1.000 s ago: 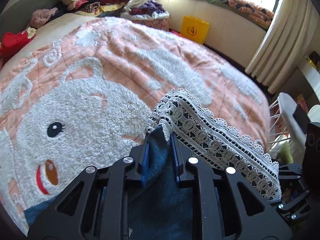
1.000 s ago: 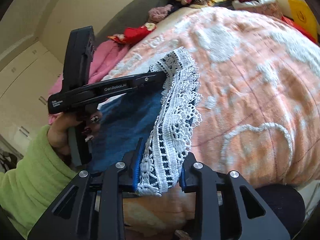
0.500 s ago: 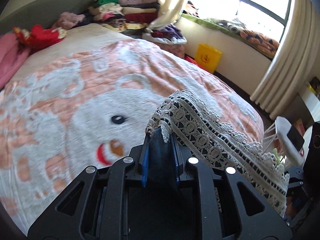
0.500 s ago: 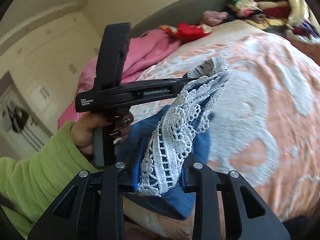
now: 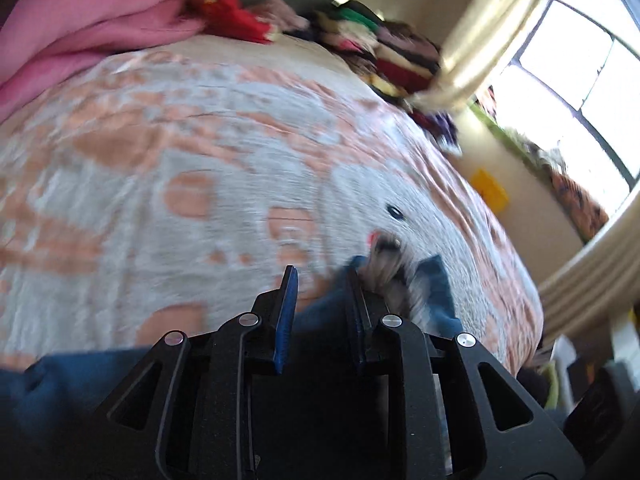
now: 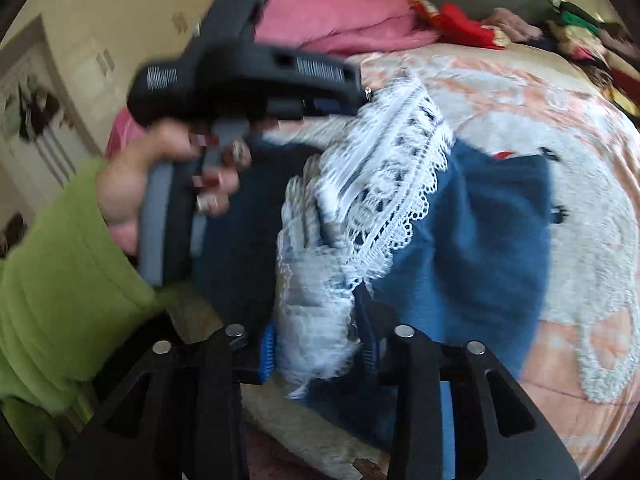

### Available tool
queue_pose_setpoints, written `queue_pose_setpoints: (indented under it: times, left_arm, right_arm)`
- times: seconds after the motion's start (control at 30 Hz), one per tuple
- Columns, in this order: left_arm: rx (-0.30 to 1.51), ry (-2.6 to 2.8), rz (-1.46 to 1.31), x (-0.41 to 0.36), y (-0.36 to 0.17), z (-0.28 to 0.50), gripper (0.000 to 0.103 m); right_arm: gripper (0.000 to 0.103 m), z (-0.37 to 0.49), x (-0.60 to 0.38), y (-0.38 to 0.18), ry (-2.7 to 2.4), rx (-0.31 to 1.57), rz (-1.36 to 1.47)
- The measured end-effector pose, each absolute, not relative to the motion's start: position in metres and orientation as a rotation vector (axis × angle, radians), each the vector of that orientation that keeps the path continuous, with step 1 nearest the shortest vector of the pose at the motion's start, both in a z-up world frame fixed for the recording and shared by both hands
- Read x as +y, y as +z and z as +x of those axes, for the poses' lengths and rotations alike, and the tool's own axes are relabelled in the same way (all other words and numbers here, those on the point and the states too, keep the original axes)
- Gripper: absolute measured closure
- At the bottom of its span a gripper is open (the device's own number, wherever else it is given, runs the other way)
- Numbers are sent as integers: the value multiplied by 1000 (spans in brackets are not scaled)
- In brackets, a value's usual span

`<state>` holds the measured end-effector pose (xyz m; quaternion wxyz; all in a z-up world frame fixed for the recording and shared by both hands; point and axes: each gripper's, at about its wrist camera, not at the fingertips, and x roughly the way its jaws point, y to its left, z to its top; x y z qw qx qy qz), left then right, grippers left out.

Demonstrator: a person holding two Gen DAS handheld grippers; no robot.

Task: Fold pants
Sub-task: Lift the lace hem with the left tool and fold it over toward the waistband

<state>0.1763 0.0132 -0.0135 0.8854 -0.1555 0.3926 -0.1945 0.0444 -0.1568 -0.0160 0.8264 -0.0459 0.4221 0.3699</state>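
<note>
My left gripper has its jaws spread, nothing between the blue pads; the pants and their lace trim lie just right of its right finger, blurred. In the right wrist view the left gripper sits at the far end of the lace trim, my left hand round its handle. My right gripper is clamped on the near end of the lace. The blue pants spread over the bedspread, right of the lace. Pink blanket and clothes pile lie at the far side
</note>
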Motion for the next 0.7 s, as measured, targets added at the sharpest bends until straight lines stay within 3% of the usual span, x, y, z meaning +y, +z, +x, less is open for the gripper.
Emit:
queue_pose_setpoints:
  times: [0.07,0.1,0.23,0.43,0.6,0.7]
  left_arm:
    - [813,-392,-376,29,-15,170,88]
    - [816,-396,-420,39,-18,167,88]
    - [826,-408,-505,53,-26,159,88]
    - [836,-471,-530,41,-22,159,72]
    - [908,-459,-495,20,-29,177,48]
    - [962,-451,-485,9,-39,191,50]
  right_arm:
    - [50,35,-143,-22,820,907,-143]
    - [48,28,-136,-25,840,906,-172]
    - [46,7,-127,-21,909,879,-232]
    - [44,8,-163,-1,856,829,-132]
    - [43,55,-206,8,671,830,-19]
    - [43,83,-233,10,600,838,54]
